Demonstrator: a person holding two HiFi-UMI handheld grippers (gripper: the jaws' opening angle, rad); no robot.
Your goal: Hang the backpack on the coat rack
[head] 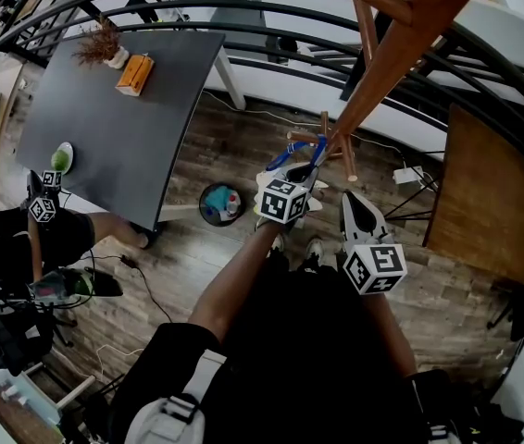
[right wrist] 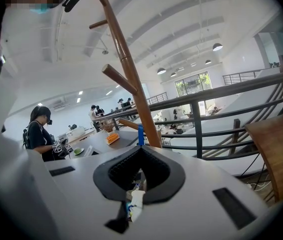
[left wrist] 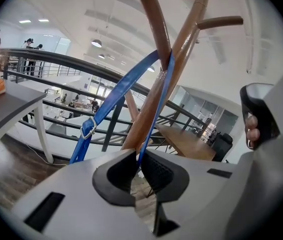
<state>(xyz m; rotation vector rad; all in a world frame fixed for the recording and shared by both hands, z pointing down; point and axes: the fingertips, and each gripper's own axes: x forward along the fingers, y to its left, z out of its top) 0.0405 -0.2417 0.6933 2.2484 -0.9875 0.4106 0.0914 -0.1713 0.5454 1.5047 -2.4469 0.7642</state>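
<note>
Left gripper (left wrist: 137, 159) pinches the strap (left wrist: 114, 101) at the peg (left wrist: 154, 24); likely limp, hold near loop; right gripper (right wrist: 140, 149) closed, empty.

Coat rack (left wrist: 181, 54) and blue strap (left wrist: 116, 96) block the left tool (left wrist: 137, 160) ahead.

Right gripper (right wrist: 140, 151): jaws together at the tips. Coat rack (right wrist: 131, 84) stands just ahead. Blue strap (right wrist: 140, 134) lies against its pole, above the tips. Railing (right wrist: 216, 96) runs beyond.
</note>
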